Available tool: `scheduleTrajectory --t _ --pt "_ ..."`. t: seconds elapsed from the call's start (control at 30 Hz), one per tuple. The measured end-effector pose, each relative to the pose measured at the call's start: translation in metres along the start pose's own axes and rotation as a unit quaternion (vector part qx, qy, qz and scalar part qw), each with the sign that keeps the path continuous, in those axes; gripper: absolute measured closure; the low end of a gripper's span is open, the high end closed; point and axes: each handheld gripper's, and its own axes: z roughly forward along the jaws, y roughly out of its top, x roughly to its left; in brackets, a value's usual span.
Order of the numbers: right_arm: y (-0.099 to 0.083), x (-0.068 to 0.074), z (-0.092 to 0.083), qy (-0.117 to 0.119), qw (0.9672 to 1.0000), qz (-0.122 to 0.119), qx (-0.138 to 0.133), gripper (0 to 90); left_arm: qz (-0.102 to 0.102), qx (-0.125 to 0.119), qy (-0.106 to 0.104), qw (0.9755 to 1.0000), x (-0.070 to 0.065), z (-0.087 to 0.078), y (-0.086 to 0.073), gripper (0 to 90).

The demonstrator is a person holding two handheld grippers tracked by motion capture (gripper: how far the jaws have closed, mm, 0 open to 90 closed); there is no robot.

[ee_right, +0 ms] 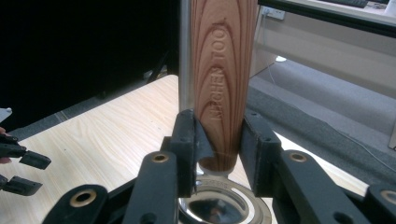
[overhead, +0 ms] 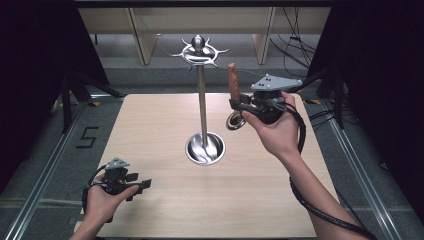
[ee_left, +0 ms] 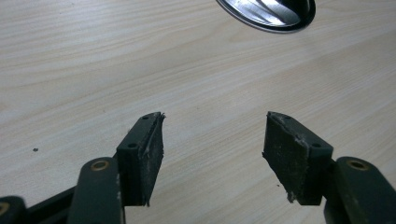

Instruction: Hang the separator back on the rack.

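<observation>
My right gripper [ee_right: 218, 154] jaws clamp the wooden-handled utensil [ee_right: 223, 79] upright; my left gripper [ee_left: 212, 149] jaws gape over the bare surface [ee_left: 93, 70].

Light wooden table [overhead: 165, 210]: carries a tall steel utensil stand [overhead: 202, 107] with a round dished base, placed centrally, slightly toward the far edge.

Stand's hooked metal crown [overhead: 199, 50]: at the top of the pole, above the table's far edge.

Right gripper [overhead: 239, 105]: raised above the table, right of the pole, toward the far right corner. Between its jaws stands a wooden-handled kitchen tool [overhead: 233, 82], handle upright, its round metal end [overhead: 234, 121] below the jaws.

Left gripper [overhead: 142, 185]: low at the near left corner, left of and nearer than the stand's base, jaws apart over bare tabletop.

Dark grey floor [overhead: 50, 150]: surrounds the table, with cables on it at the far right.
</observation>
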Motion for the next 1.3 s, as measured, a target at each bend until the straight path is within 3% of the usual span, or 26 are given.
scheduleTrajectory --t 0.1,0.27,0.33,0.37,0.4,0.43,0.57,0.6,0.67,1.13,1.3 --pt "0.002 0.0 0.001 0.001 1.0 0.0 -0.003 69.6 0.007 0.005 -0.003 1.0 0.001 -0.001 0.0 37.2" --pt "0.004 0.002 0.003 0.007 1.0 0.0 -0.003 69.6 -0.001 -0.002 0.001 1.0 0.0 0.0 0.0 37.2" --pt "0.005 0.002 0.004 0.009 0.9999 -0.008 -0.005 69.6 0.012 0.005 -0.001 0.9999 0.001 -0.002 0.0 37.2" --pt "0.005 0.003 0.004 0.007 1.0 -0.001 -0.001 69.6 0.009 -0.002 -0.003 1.0 0.001 -0.001 0.0 37.1" --pt "0.006 0.004 0.004 0.005 1.0 0.001 -0.003 69.6 0.017 0.009 0.0 0.9998 0.002 -0.004 0.001 37.2" --pt "0.007 0.003 0.005 0.006 1.0 -0.007 -0.002 69.6 0.017 0.007 0.0 0.9998 0.002 -0.003 0.001 37.1" --pt "0.01 0.006 0.007 0.008 1.0 0.002 0.003 69.6 0.017 0.008 -0.002 0.9998 0.002 -0.003 0.001 37.1" --pt "0.011 0.006 0.008 0.009 0.9999 -0.009 0.0 69.6 0.016 0.008 -0.003 0.9998 0.002 -0.003 0.001 37.1" --pt "0.012 0.007 0.008 0.011 0.9999 0.003 0.002 69.6 0.017 0.006 -0.001 0.9998 0.002 -0.003 0.001 37.2" --pt "0.013 0.007 0.014 0.016 0.9999 0.0 0.002 69.6 0.015 0.0 0.004 0.9999 0.001 -0.003 0.001 37.2" --pt "0.014 0.008 0.015 0.017 0.9999 -0.001 0.0 69.6 0.017 -0.001 -0.004 0.9998 0.002 -0.003 0.001 37.2"
